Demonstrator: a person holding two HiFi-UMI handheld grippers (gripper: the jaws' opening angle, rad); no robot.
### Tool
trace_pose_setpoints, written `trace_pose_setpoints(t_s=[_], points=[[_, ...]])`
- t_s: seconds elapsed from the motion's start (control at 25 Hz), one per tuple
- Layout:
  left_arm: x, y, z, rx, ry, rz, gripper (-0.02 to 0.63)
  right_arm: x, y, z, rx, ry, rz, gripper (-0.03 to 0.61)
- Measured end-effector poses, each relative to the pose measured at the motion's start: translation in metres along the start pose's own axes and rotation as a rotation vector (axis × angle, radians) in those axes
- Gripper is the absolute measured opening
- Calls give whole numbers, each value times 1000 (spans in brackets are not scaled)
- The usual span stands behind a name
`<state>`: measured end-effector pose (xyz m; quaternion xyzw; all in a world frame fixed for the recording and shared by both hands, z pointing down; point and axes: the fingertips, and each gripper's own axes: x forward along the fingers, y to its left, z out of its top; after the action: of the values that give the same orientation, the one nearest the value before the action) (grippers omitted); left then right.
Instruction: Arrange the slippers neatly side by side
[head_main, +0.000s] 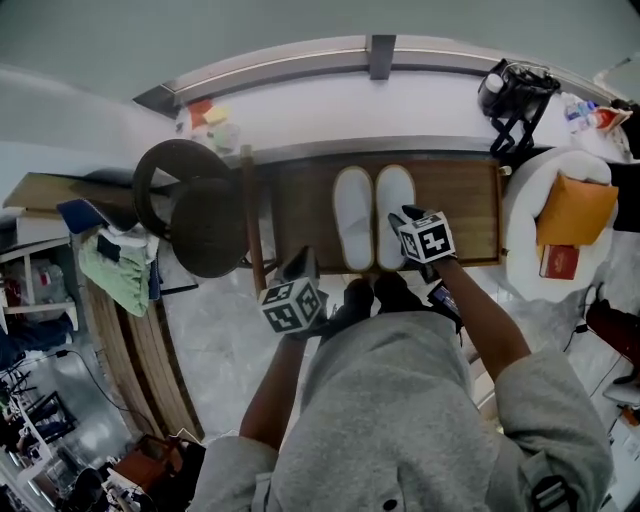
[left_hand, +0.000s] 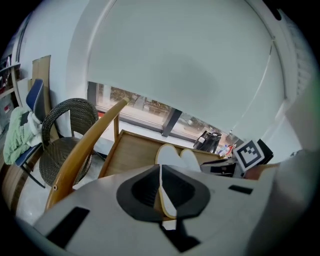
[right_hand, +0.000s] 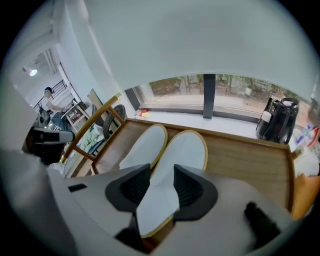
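Two white slippers with tan rims lie side by side, toes pointing away, on a low wooden platform: the left slipper and the right slipper. My right gripper is open and low over the right slipper's heel, which lies between the jaws. My left gripper is shut, near the platform's front edge and to the left of the left slipper's heel. Only a sliver of white shows through its slit. Both slippers lie ahead of it.
A dark wicker chair and a wooden rail stand left of the platform. A white round seat with an orange cushion is at the right, and a black bag sits on the sill behind. The person's dark shoes are at the platform's front.
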<state>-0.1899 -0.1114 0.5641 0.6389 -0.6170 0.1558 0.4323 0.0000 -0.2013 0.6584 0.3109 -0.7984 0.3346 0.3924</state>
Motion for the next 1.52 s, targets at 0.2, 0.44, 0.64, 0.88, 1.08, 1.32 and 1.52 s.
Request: trace_pose_setpoints(t_s=[0.2,0.44,0.64,0.88,1.08,1.32,1.52], points=[[0,-20,10,77,-30,-36,26,-57,-13,24,-42,-138,-21,138],[-14,-56,36,109,-100,-107,26,-159,-28,68,-135,-399,-105,93],[-30,-87,62,168,-175,-144,26,-230,-37,79,-99,-576,-180,35],[-39,-112,82,195,-222,-170,26,-267,-39,74,14,-711,-209,32],[-40,-122,86,193,-232,-180,26,-274,-40,72,45,-758,-198,32],[-39,-126,84,183,-228,-176,26,-271,-41,73,45,-757,-184,32],[-38,-126,80,179,-225,-169,26,-263,-41,72,52,-746,-178,32]])
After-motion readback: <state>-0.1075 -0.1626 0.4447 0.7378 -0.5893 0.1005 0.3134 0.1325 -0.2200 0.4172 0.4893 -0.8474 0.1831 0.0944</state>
